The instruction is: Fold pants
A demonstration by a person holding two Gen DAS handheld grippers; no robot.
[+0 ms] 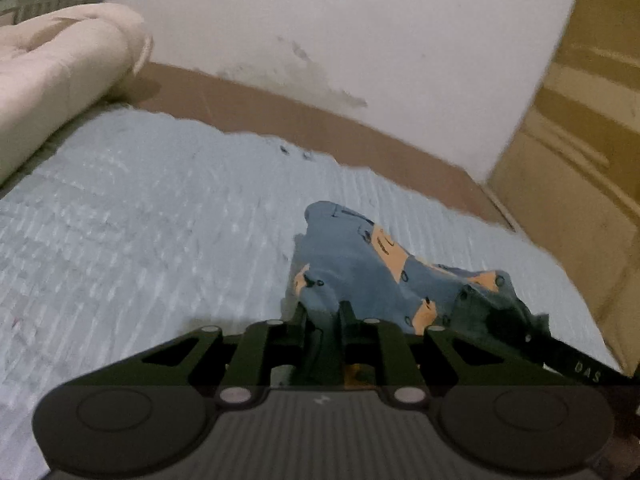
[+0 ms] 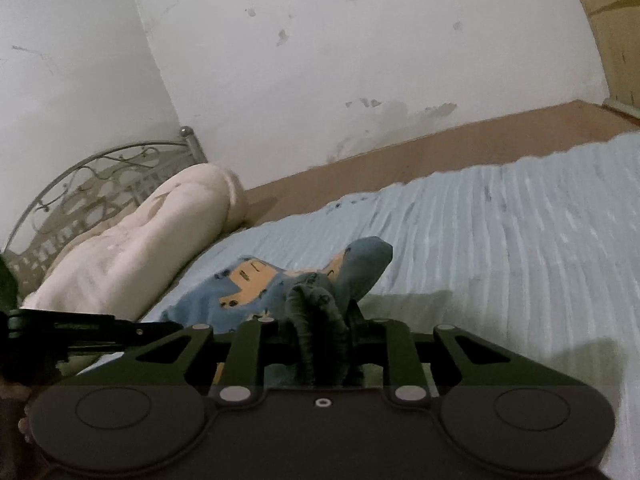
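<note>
Left wrist view: my left gripper (image 1: 323, 312) has its jaws pinched tight on an edge of the pants (image 1: 360, 264), blue w/ orange patches and small dark prints. Cloth runs from between my fingers up and away, so the long axis goes roughly straight out from me toward the wall (image 1: 340, 20), far end a rounded blue tip resting on the sheet (image 1: 140, 208). Rest of the fabric drapes off to the right of my jaws in a darker bunch, where the right gripper's black arm pokes in at the frame edge. Right wrist view: my right gripper (image 2: 324, 320) is clamped on a gathered, ribbed bit of the pants (image 2: 248, 280), looks like the waistband but can't say for sure. From there the cloth spreads left & forward, w/ one blue end sticking up and right past my fingers. Pants sit on the pale blue sheet, near the middle of the bed, edge nearest me lifted off it by both grips. Cream blanket (image 2: 132, 248) rolled up by the metal headboard (image 2: 80, 184), well apart from the pants. Brown strip (image 1: 280, 112) between sheet and wall.
</note>
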